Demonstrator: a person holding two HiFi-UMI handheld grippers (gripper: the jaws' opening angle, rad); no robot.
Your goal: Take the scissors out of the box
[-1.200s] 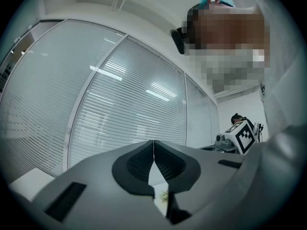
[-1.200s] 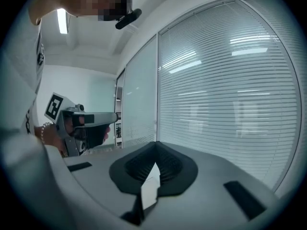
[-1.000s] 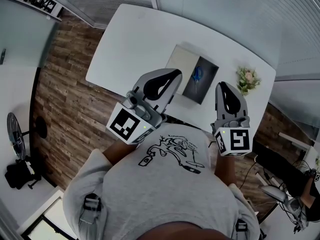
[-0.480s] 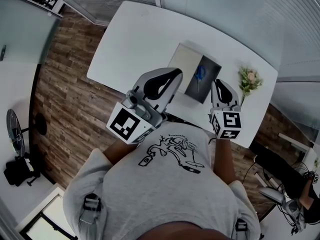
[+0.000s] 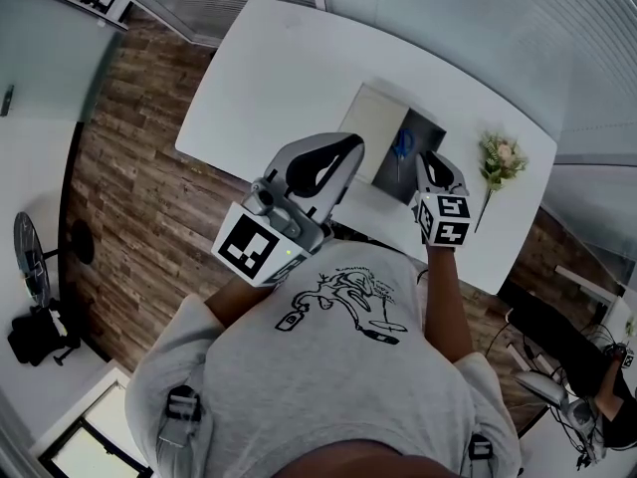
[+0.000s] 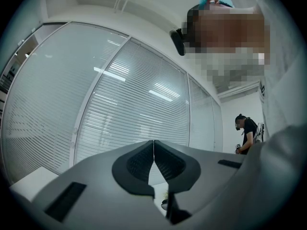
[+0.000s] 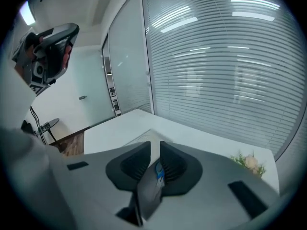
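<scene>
Scissors (image 5: 399, 145), blue-handled, lying inside the open box (image 5: 422, 133) on the white worktop (image 5: 289, 78). Right tool (image 5: 430, 160), jaws slightly apart and holding nothing, has advanced from 4 o'clock of the box a second ago to its 6 o'clock edge. Left tool (image 5: 348, 147), jaws closed and empty, unchanged at 8 o'clock.

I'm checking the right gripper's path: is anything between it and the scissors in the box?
Nothing visible. The box is open, and the scissors lie uncovered inside, just ahead of the right gripper.
</scene>
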